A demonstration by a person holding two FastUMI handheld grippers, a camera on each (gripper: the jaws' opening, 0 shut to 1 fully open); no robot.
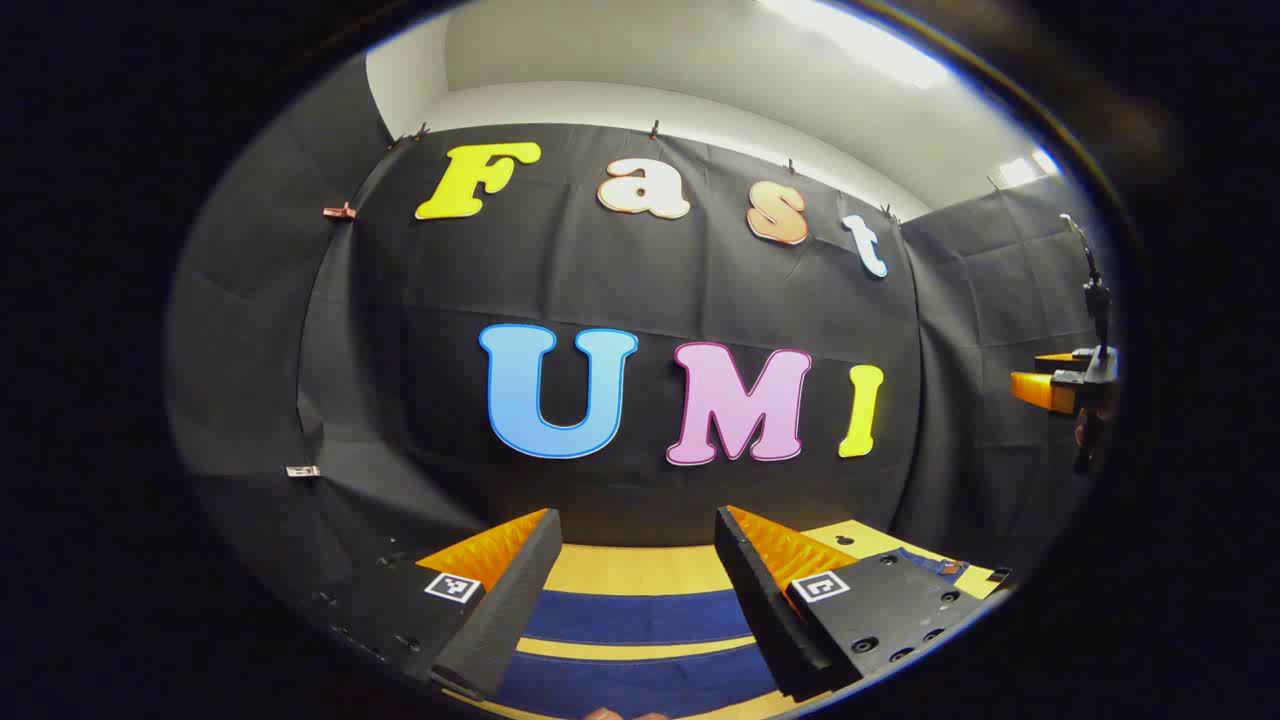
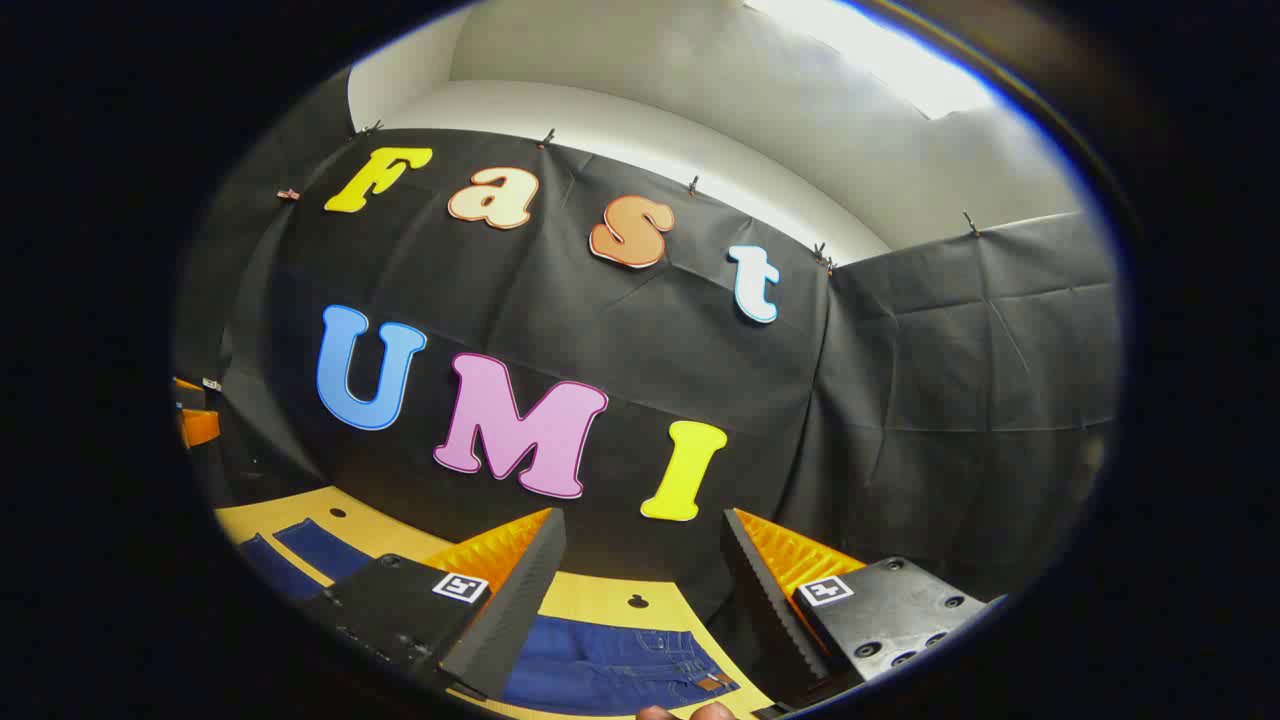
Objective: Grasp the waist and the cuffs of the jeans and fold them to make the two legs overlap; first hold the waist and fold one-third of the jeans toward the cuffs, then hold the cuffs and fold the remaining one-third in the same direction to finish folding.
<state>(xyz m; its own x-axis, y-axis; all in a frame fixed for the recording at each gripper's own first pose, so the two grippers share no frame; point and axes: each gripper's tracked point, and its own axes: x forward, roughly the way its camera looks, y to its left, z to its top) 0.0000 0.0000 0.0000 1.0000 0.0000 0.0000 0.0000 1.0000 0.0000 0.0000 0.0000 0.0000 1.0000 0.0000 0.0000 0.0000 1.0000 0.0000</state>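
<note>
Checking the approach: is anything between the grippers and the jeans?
Nothing visible. The jeans lie flat on the table beyond the open left gripper and open right gripper.

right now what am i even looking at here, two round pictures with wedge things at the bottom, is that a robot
No robot: a person holds a two-finger gripper in each hand, and a fisheye camera rides on each. The left gripper view looks along the left gripper; its fingers stand apart with nothing between them. The right gripper view does the same for the right gripper, also open and holding nothing. Below them jeans lie on a yellow table: the two legs in the left gripper view, the waist end in the right gripper view. At the left gripper view's right edge is the other gripper, farther off.
</note>
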